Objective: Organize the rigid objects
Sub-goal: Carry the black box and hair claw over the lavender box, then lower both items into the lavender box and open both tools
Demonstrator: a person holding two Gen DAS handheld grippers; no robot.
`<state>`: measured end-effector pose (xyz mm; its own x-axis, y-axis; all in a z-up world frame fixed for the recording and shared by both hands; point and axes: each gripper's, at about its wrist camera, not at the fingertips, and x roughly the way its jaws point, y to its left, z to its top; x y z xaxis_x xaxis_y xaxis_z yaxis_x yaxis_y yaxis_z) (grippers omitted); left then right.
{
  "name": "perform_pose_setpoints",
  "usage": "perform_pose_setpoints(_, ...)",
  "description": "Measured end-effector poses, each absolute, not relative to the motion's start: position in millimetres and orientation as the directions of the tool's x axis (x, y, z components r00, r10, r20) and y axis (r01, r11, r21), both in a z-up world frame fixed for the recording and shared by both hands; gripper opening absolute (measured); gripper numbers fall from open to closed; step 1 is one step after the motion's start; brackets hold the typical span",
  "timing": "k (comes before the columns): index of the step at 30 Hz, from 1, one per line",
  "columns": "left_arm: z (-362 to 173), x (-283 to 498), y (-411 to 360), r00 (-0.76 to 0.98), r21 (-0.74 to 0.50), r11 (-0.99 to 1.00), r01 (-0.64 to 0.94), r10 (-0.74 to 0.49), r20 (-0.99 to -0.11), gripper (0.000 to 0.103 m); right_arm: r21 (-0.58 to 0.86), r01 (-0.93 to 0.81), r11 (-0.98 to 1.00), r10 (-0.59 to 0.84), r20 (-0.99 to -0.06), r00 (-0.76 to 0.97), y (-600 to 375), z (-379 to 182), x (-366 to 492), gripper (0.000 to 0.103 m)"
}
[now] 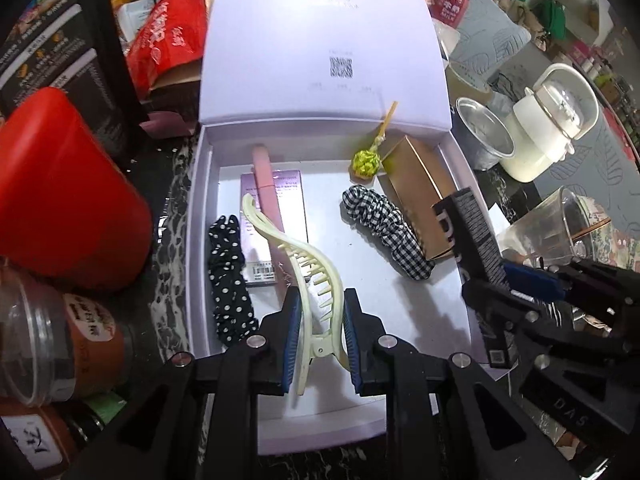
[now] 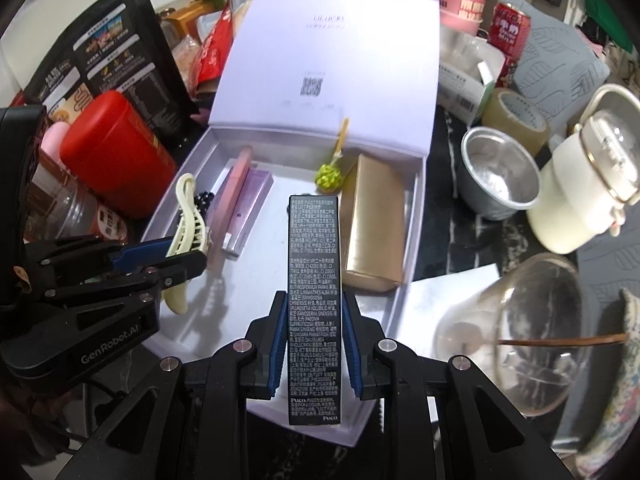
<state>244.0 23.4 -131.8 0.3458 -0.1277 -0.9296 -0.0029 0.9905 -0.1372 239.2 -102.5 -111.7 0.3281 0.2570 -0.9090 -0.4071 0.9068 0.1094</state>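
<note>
Item 1: my left gripper [image 1: 322, 336] pinches a cream hair claw clip [image 1: 308, 276], lower centre, over the open lilac gift box [image 1: 460, 160]. Item 2: my right gripper [image 2: 314, 344] clamps a black Puco carton [image 2: 314, 300], centre frame.

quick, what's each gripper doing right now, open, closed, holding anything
Left gripper: closed on the cream hair claw clip, over the open box.
Right gripper: closed on the slim black carton.

Two wrist cams, both close and pointing steeply down.
Each looks along its own fingers into the same open box [image 1: 208, 216] [image 2: 416, 184].
</note>
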Motion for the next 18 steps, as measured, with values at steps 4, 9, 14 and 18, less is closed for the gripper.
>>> perform_pose_setpoints(4, -140, 250, 21, 0.337, -0.136, 0.991, 0.019, -0.134, -0.932, 0.021, 0.126, -0.396, 0.910, 0.257, -0.920, 0.297, -103, -128, 240, 0.025)
perform_pose_setpoints(9, -151, 256, 16, 0.316, -0.142, 0.989, 0.032, -0.145, -0.938, 0.021, 0.132, -0.397, 0.908, 0.257, -0.925, 0.279, -102, -137, 244, 0.025)
perform_pose_setpoints(14, -160, 260, 13, 0.300, -0.147, 0.989, 0.029, -0.149, -0.942, 0.021, 0.130, -0.417, 0.899, 0.261, -0.926, 0.273, -101, -140, 247, 0.025)
perform_pose_setpoints(18, -166, 260, 15, 0.290, -0.153, 0.988, 0.016, -0.151, -0.945, 0.021, 0.133, -0.428, 0.894, 0.262, -0.930, 0.258, -98, -146, 248, 0.025)
